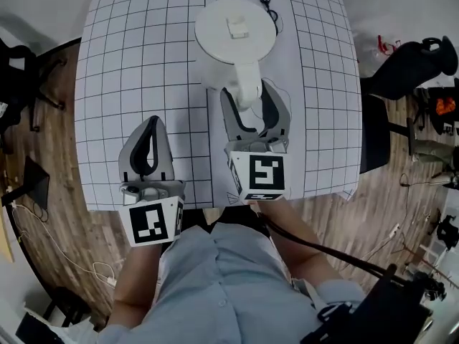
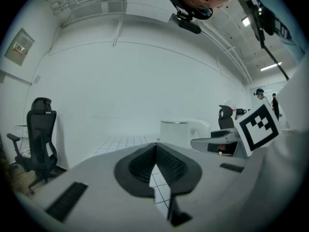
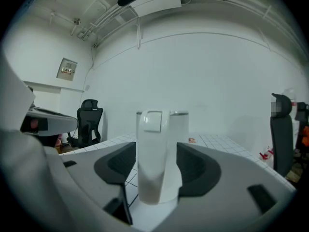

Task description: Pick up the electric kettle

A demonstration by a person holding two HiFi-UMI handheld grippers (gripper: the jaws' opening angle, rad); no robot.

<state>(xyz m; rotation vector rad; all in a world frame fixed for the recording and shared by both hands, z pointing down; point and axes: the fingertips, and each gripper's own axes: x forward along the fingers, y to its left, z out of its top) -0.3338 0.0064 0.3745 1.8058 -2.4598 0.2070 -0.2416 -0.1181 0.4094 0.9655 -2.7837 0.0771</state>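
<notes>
A white electric kettle (image 1: 235, 31) stands upright on the grid-patterned table (image 1: 143, 49), its handle (image 1: 247, 84) turned toward me. My right gripper (image 1: 251, 94) is open, one jaw on either side of the handle, with small gaps showing. In the right gripper view the handle (image 3: 153, 163) fills the space between the dark pads (image 3: 118, 163), the kettle body (image 3: 179, 124) behind it. My left gripper (image 1: 152, 120) hovers shut and empty over the table's near left part, apart from the kettle. From the left gripper view the kettle (image 2: 175, 132) stands ahead to the right.
A black cable (image 1: 267, 6) lies behind the kettle. The table's near edge (image 1: 215, 205) runs just under both grippers. A black office chair (image 1: 409, 67) stands on the wooden floor to the right, and dark equipment (image 1: 18, 77) to the left.
</notes>
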